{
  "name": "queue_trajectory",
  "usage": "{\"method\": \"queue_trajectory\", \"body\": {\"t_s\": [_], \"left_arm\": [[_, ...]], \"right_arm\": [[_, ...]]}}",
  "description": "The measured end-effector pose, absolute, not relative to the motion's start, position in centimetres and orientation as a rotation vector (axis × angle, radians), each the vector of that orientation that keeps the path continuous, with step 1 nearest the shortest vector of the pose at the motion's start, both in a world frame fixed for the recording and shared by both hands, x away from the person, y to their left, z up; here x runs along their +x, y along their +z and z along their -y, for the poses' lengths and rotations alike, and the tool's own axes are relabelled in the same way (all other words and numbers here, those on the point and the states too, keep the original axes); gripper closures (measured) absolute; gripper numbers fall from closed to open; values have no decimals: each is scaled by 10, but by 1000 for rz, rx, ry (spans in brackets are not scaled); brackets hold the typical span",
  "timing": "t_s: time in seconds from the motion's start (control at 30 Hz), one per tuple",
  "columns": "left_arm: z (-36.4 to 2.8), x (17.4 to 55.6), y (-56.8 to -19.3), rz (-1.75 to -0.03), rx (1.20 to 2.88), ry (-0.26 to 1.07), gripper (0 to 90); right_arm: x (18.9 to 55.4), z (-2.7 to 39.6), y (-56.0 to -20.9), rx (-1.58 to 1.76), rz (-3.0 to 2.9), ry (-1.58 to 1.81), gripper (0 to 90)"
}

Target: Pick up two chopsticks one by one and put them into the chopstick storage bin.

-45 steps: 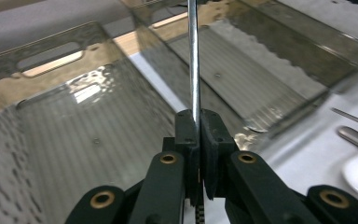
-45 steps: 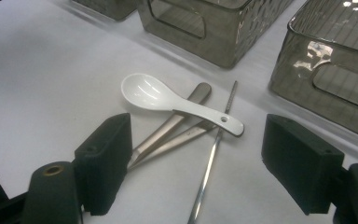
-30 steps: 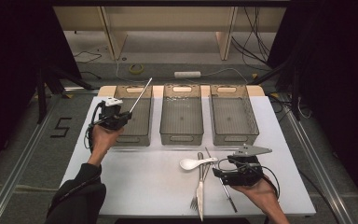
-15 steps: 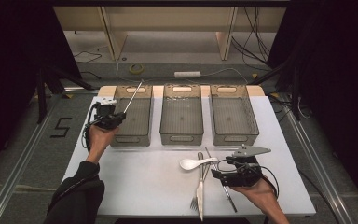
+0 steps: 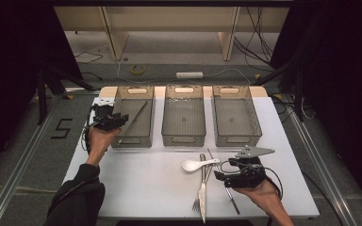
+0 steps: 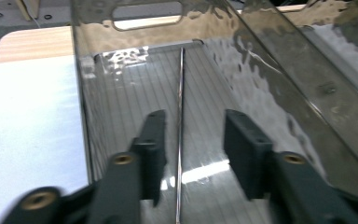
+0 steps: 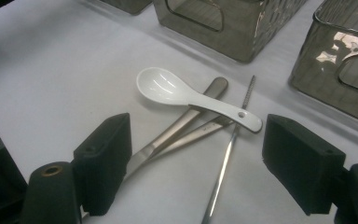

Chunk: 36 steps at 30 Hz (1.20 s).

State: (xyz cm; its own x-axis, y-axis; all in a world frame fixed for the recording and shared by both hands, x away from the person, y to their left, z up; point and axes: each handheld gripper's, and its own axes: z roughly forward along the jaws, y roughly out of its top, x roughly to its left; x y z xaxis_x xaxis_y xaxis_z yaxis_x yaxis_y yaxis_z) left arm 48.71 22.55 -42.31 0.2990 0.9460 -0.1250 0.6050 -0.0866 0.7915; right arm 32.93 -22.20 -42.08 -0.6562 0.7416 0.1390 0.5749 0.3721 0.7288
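Note:
My left gripper (image 5: 114, 120) (image 6: 193, 119) hangs at the near left corner of the left grey bin (image 5: 122, 141). Its jaws have just been opening, and they stand apart. A thin metal chopstick (image 5: 137, 117) (image 6: 182, 79) lies in that bin between the jaws, and neither pad touches it. My right gripper (image 5: 220, 177) (image 7: 200, 128) is open just above the table. It points at a white spoon (image 5: 198, 164) (image 7: 168, 88) that lies across a knife (image 5: 202, 190) (image 7: 172, 133), a fork handle (image 7: 200, 132) and a second chopstick (image 5: 234, 204) (image 7: 226, 158).
Three grey see-through bins stand in a row at the back of the white table (image 5: 141, 183): the left one, a middle one (image 5: 184, 139) and a right one (image 5: 238, 139). Cables trail from both grippers. Dark floor and rails flank the table.
The chopstick stood tilted up out of my left gripper over the left bin; now it lies in the bin and the jaws are apart. The right hand has kept still.

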Motion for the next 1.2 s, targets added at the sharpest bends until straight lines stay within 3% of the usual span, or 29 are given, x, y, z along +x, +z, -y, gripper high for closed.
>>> {"method": "queue_trajectory", "body": {"t_s": [0.23,0.47,0.8,1.2], "left_arm": [[-214,468,-407,-1322,1794,481,307],[-193,439,-399,-1207,1836,457,222],[-175,403,-412,-1105,1858,407,165],[-163,370,-422,-987,1834,348,156]], "right_arm": [[332,225,-417,1196,-2453,1040,245],[334,224,-417,1190,-2563,845,283],[335,212,-428,1145,-2707,558,345],[339,208,-438,1147,-2765,429,444]]}}
